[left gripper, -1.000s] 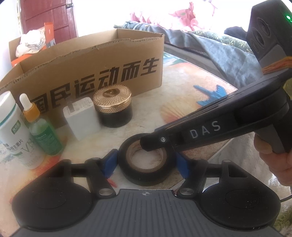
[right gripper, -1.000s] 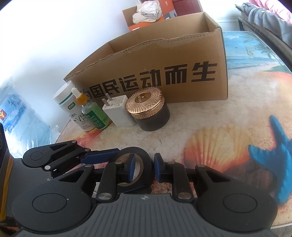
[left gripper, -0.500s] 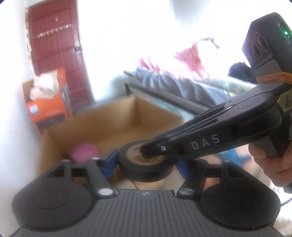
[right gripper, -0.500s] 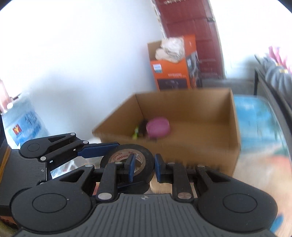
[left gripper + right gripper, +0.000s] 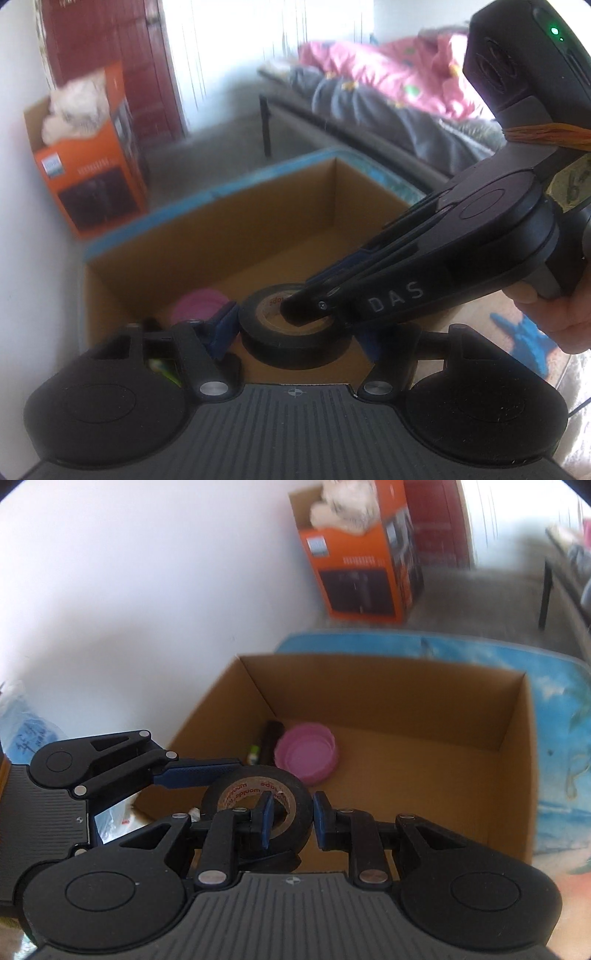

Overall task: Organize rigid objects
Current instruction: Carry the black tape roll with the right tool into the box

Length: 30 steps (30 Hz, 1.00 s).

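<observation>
A black roll of tape [image 5: 295, 334] is held in the air above the near edge of an open cardboard box [image 5: 229, 225]. My left gripper [image 5: 297, 330] is shut on the roll's outer sides. My right gripper [image 5: 293, 818] is shut on the roll's wall [image 5: 301, 808], one finger inside the core and one outside; it also reaches in from the right in the left wrist view [image 5: 406, 280]. The box [image 5: 424, 686] holds a pink lid [image 5: 306, 751] and a dark object next to it.
An orange carton [image 5: 362, 557] with white stuffing stands on the floor by a red door. A bed with a pink cover [image 5: 388, 70] lies beyond the table. The table top [image 5: 557, 738] has a blue beach print.
Both grippers have lifted the tape roll off the table and carried it up over the box. The bottles, charger and gold-lidded jar have dropped out of view.
</observation>
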{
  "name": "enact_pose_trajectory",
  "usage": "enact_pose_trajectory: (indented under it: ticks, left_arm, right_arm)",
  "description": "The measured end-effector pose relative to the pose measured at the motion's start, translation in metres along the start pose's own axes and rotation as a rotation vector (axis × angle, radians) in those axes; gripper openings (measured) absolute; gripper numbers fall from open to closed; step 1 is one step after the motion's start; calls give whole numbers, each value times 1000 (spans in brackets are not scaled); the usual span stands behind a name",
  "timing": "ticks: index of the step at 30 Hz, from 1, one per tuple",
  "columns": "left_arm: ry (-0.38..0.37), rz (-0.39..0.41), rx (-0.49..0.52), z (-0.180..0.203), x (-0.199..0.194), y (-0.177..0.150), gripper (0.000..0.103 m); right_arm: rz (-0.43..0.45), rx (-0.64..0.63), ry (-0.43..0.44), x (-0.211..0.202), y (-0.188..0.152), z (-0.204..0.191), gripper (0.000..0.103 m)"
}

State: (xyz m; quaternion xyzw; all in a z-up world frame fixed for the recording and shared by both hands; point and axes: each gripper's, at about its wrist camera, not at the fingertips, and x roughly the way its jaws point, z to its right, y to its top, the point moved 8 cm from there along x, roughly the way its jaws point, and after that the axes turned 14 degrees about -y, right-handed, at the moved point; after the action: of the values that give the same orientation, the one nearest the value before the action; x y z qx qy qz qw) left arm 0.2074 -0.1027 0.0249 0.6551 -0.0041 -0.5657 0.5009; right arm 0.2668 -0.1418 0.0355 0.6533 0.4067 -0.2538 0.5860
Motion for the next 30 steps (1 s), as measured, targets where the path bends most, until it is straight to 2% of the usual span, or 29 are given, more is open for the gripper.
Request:
enact_pose_trajectory:
  ticks: [6,13,19,23,30]
  left_arm:
    - [-38,-155,-58,-23,35,-5,67]
    - [-113,-275,-158,-39,59,-15,67]
    - [-151,-336,-216,-48,65,-21,68]
    - [-148,-347,-208,-50,66,-25,68]
    - [-148,-346,-253,-51,70,-18,74]
  right_arm:
    - [-168,4,3,53,-4,16,24]
    - [-280,-24,9,87,-11,18,24]
    - [-345,-25,23,101,-13,15,26]
    - [-376,-27,24,107,-15,15,27]
    - [-363,-31,16,106,-16,15,28]
